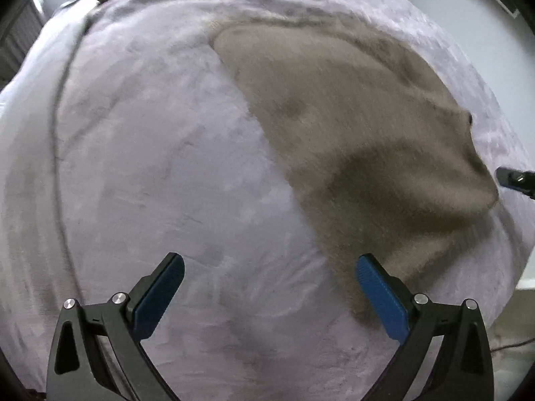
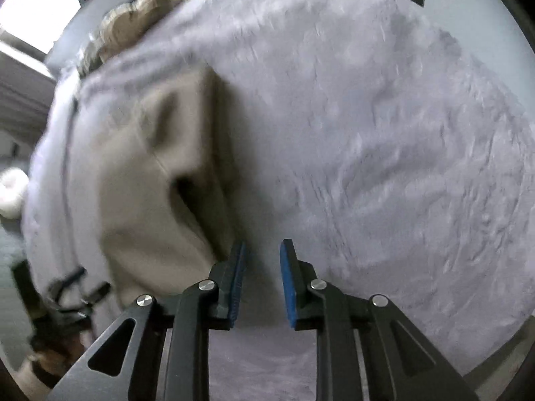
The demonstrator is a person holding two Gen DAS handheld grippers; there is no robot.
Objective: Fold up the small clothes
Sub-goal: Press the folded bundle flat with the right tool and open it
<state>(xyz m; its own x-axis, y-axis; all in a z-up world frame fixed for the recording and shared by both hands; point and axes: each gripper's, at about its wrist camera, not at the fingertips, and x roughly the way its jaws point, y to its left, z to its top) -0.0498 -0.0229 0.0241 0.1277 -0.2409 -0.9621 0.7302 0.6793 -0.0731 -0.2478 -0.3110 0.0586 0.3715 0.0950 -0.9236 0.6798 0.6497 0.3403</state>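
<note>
Soft, light tan garment (image 1: 351,140) lies limp on the lavender blanket (image 1: 150,167), left hand-held gripper (image 1: 271,270) wide open and empty beside its near edge, right hand-held gripper (image 2: 262,257) narrowly parted, empty: pinch a hem corner.

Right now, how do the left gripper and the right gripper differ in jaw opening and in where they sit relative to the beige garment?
The left gripper has its jaws spread wide; the right gripper has its jaws close together, with a narrow gap. The left gripper sits off the left edge of the beige garment; the right gripper sits off its right edge. Both point down at the lilac blanket, and neither holds anything.
</note>
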